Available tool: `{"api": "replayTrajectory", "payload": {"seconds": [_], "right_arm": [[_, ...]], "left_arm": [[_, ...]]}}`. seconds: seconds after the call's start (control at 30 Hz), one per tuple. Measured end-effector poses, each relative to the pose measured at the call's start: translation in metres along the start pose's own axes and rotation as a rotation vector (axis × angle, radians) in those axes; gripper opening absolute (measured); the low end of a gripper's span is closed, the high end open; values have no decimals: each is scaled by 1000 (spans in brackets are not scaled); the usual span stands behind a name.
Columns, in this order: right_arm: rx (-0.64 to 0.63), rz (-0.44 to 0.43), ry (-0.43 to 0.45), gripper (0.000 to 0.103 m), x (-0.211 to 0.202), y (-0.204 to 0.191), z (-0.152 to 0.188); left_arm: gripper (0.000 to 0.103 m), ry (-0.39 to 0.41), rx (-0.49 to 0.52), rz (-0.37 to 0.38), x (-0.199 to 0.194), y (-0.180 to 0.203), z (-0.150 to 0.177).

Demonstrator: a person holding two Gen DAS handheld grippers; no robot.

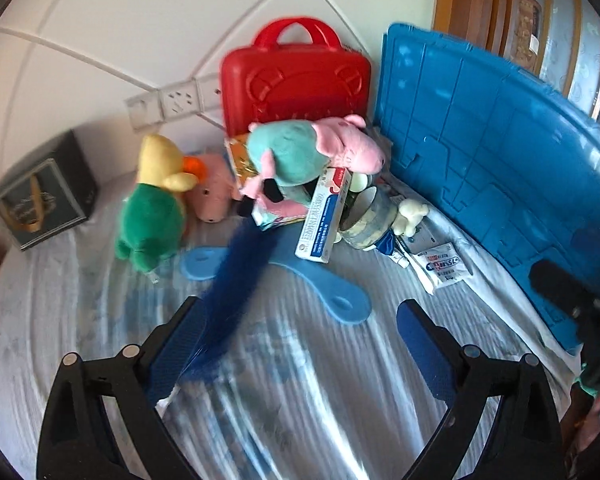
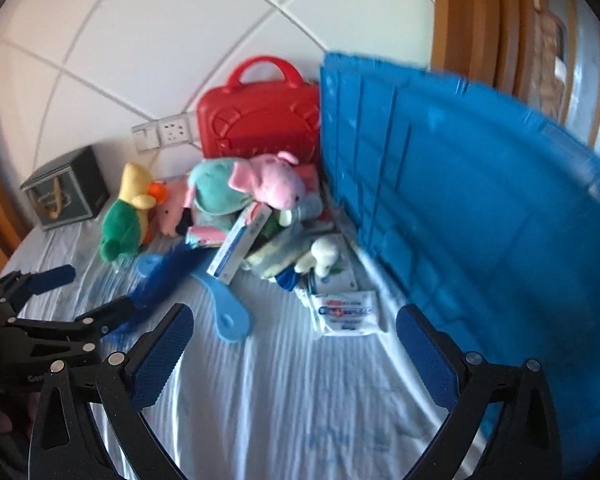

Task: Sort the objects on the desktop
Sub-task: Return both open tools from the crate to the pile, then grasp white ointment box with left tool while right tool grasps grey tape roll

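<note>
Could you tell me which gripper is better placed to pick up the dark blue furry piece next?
Left. The dark blue furry piece lies against the left gripper's open fingers, while the right gripper is open over bare sheet, farther away.

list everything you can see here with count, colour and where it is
red case: 1, red, upright at the back against the wall
blue panel: 1, blue, standing on edge along the right
dark box: 1, dark green-black, back left
duck plush: 1, yellow head, green body, left of the pile
pig plush: 1, pink, beside the duck
teal and pink plush: 1, on top of the pile
pink plush: 1, on the pile, right side
carton: 1, white and blue, leaning on the pile
tape roll: 1, camouflage, right of the carton
white packet: 1, lying flat near the panel
light blue flat piece: 1, on the cloth
fluffy dark blue thing: 1, blurred, at the left gripper's finger
left gripper: open
right gripper: open
</note>
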State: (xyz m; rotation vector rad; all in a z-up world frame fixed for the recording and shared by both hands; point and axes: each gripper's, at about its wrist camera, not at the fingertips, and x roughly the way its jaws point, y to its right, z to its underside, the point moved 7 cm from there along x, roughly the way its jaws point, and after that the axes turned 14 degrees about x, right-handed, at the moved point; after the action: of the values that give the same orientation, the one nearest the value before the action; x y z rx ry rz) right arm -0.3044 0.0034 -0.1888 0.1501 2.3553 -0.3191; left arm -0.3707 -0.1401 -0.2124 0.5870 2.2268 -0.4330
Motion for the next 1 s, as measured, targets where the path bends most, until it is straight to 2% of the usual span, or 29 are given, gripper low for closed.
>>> {"api": "replayTrajectory", "payload": {"seconds": [0.1,0.17,0.33,0.43,0.53,0.67,0.83,0.93,1.0], "right_arm": [[11,47,-32,100,36,4,3],[40,66,-56,89,59,7,4],[157,86,-90,75,116,21,2],[234,74,-91,75,145,28,-5],[282,89,-85,75,173,34,-12],[325,93,-110,74,209,38,-15],[335,83,-77,68,212,39,-24],[279,65,-56,68,199,23,-26],[241,42,-57,68,195,8,-26]], "left_arm": [[96,-15,18,19,33,-2,-10],[95,-40,28,34,59,-3,-17],[90,-92,63,69,120,-6,-33],[89,-110,94,80,154,-6,-41],[89,-128,85,103,183,-8,-47],[89,-124,72,130,201,-7,-51],[89,-114,36,158,210,-8,-53],[89,-105,25,166,209,-7,-50],[81,-98,30,163,206,-6,-47]]}}
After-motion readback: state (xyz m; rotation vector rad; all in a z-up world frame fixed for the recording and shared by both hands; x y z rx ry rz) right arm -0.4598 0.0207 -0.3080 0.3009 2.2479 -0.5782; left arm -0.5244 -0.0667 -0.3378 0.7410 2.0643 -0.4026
